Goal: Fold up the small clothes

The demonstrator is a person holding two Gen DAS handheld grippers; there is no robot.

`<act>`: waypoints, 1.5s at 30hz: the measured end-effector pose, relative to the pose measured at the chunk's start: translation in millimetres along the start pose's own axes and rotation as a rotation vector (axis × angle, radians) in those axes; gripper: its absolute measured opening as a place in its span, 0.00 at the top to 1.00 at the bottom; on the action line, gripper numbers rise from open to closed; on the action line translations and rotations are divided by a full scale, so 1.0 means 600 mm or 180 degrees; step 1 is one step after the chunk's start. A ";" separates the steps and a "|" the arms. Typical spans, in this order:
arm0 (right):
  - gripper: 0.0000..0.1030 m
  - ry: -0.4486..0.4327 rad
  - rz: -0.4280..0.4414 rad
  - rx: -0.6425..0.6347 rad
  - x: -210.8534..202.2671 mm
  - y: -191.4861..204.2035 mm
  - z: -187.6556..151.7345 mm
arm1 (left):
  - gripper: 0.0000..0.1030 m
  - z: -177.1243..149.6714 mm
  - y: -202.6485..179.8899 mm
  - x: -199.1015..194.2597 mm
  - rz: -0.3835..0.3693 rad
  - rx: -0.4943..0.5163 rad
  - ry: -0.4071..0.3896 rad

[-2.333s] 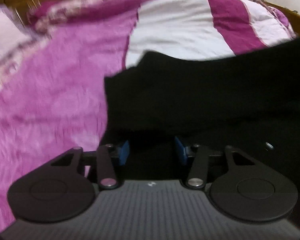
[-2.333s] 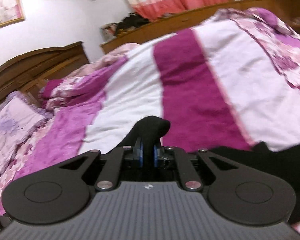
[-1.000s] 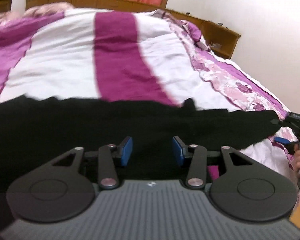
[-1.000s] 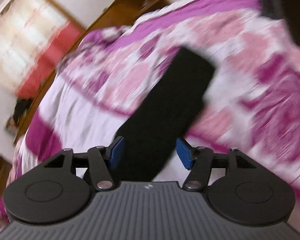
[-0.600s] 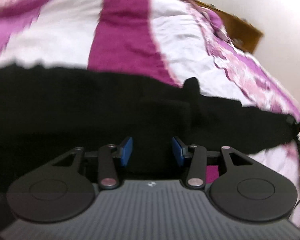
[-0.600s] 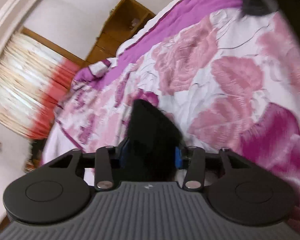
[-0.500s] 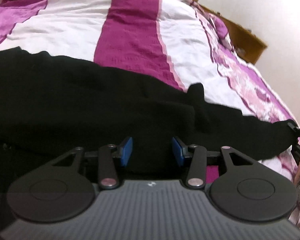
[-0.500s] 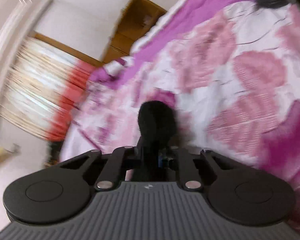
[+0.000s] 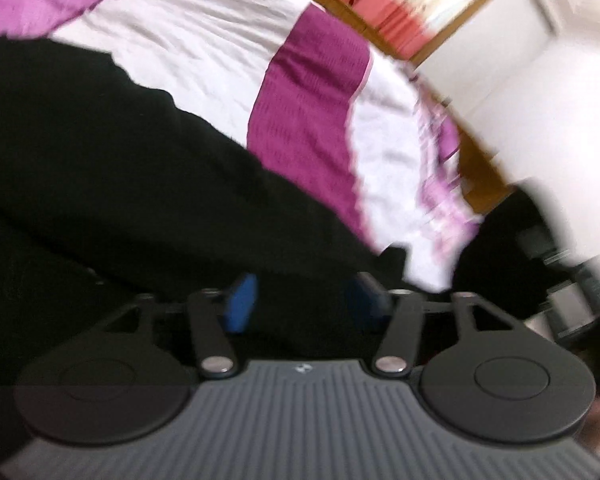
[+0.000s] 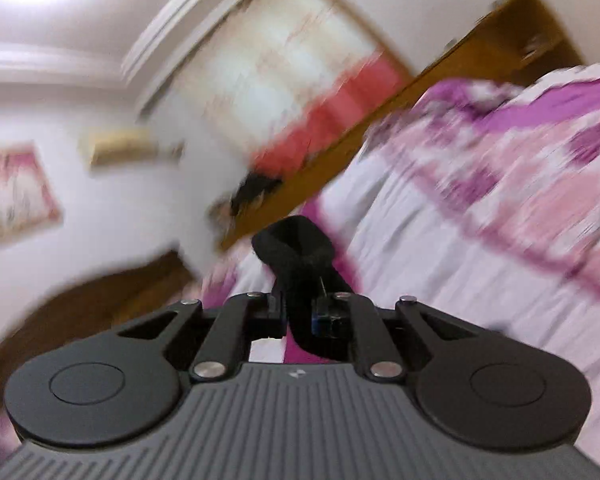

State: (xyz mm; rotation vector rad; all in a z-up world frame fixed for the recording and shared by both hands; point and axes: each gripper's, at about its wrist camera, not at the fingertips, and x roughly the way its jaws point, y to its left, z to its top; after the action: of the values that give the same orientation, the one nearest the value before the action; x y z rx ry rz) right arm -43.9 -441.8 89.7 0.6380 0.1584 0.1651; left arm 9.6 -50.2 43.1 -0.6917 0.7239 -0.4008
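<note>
A black garment [image 9: 112, 184] lies spread across the purple and white striped bedspread [image 9: 307, 104] in the left wrist view. My left gripper [image 9: 303, 300] is open, its blue pads just above the garment's near part, holding nothing. My right gripper [image 10: 300, 312] is shut on a bunched end of the black garment [image 10: 296, 252], which sticks up between the pads, lifted above the bed. The right wrist view is blurred and tilted up toward the wall.
A wooden bed frame [image 10: 363, 148] runs along the far side of the bed, with red and cream curtains [image 10: 300, 80] behind it. A framed picture [image 10: 16, 188] hangs on the wall. A floral pink cover [image 10: 539, 184] lies at the right.
My right gripper has closed on the garment's end and swung upward with it, so its view tilts toward the wall. My left gripper stays open and has shifted over the garment.
</note>
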 end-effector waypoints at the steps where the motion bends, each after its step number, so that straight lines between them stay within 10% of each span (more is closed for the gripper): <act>1: 0.89 0.0143 0.0008 -0.0109 0.018 0.025 -0.025 | 0.23 0.010 0.016 -0.007 -0.0125 -0.0114 0.0011; 9: 0.80 0.1174 -0.0294 -0.0342 0.124 0.101 -0.203 | 0.21 0.051 0.135 -0.018 -0.0383 -0.0670 0.0172; 14: 0.10 0.1549 -0.0081 -0.0251 0.114 0.125 -0.211 | 0.21 0.064 0.129 0.005 -0.0570 -0.0769 0.0333; 17: 0.10 0.1382 -0.0314 -0.0107 0.085 0.136 -0.188 | 0.21 0.063 0.122 0.016 -0.0681 -0.0793 0.0464; 26: 0.11 0.0734 -0.2471 -0.0622 0.067 0.023 -0.151 | 0.21 0.007 0.074 0.036 -0.0601 -0.0302 0.0856; 30: 0.10 0.0666 -0.2241 0.0188 0.026 -0.030 -0.120 | 0.23 -0.017 0.048 0.045 -0.0459 -0.0150 0.0694; 35: 0.10 0.0865 -0.2349 -0.0059 -0.002 -0.027 -0.129 | 0.91 -0.033 0.015 0.044 -0.0282 -0.0040 0.0487; 41: 0.10 0.1004 -0.2398 -0.0406 -0.031 -0.020 -0.139 | 0.94 -0.020 -0.020 0.036 -0.0242 0.0082 0.0334; 45: 0.09 0.0660 -0.2528 0.0125 -0.063 -0.023 -0.136 | 0.97 0.009 -0.078 0.029 -0.0426 0.0750 0.0144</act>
State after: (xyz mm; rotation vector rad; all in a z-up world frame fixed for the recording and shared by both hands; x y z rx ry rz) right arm -95.3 -413.2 20.1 0.5554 0.6010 -0.5408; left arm 21.0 -90.8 70.4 -0.5109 0.6620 -0.6158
